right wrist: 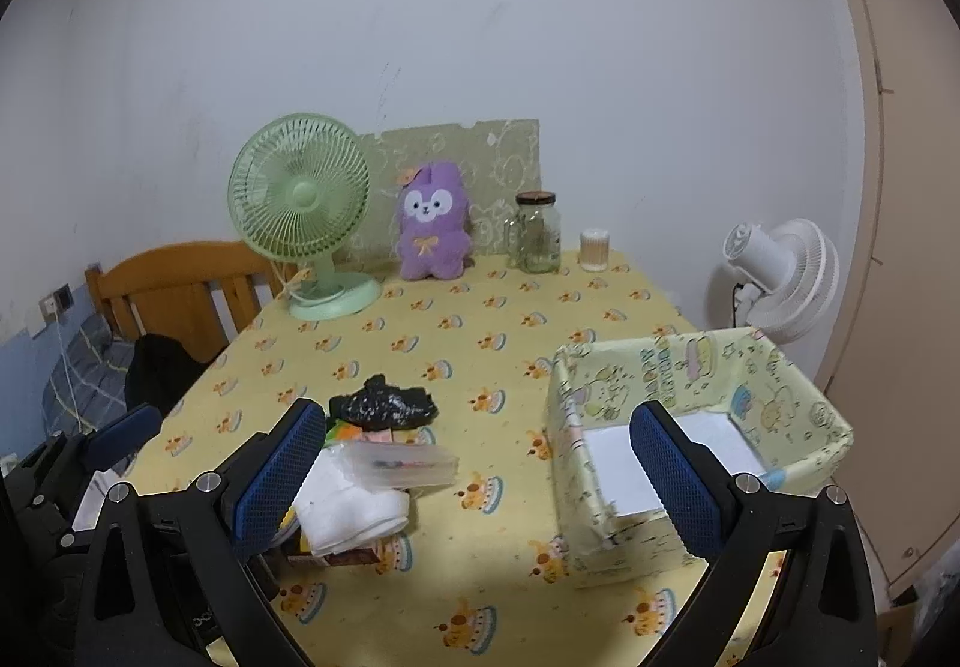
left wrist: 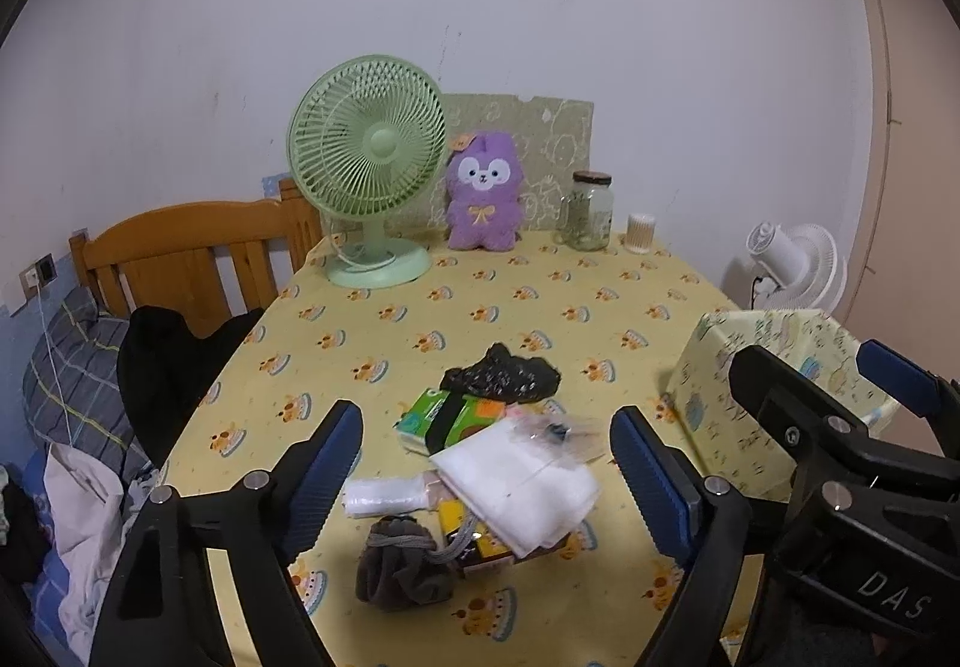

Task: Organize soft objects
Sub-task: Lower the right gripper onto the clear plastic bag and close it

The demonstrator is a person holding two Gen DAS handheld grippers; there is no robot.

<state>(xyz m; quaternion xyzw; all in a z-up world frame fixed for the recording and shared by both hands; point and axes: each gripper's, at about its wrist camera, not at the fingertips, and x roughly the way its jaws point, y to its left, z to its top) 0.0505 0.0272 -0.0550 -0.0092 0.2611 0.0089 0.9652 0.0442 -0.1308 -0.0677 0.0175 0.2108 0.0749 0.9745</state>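
A pile of soft things lies on the yellow tablecloth point(left wrist: 480, 295): a white folded cloth point(left wrist: 522, 481), a clear plastic bag point(left wrist: 555, 430), a black crumpled bag point(left wrist: 501, 373), a green tissue pack point(left wrist: 450, 418), a white roll point(left wrist: 381, 496) and a grey drawstring pouch point(left wrist: 399, 556). My left gripper point(left wrist: 486, 463) is open and empty, above the pile. My right gripper point(right wrist: 477, 472) is open and empty, between the pile point(right wrist: 354, 499) and a patterned open box point(right wrist: 690, 439). The box also shows in the left wrist view point(left wrist: 774, 367), behind the right gripper's body.
At the table's far edge stand a green desk fan point(left wrist: 369, 169), a purple plush toy point(left wrist: 483, 193), a glass jar point(left wrist: 588, 211) and a small cotton-swab tub point(left wrist: 641, 233). A wooden chair point(left wrist: 198, 253) and a bed with clothes are at the left. A white floor fan point(right wrist: 780, 271) stands at the right.
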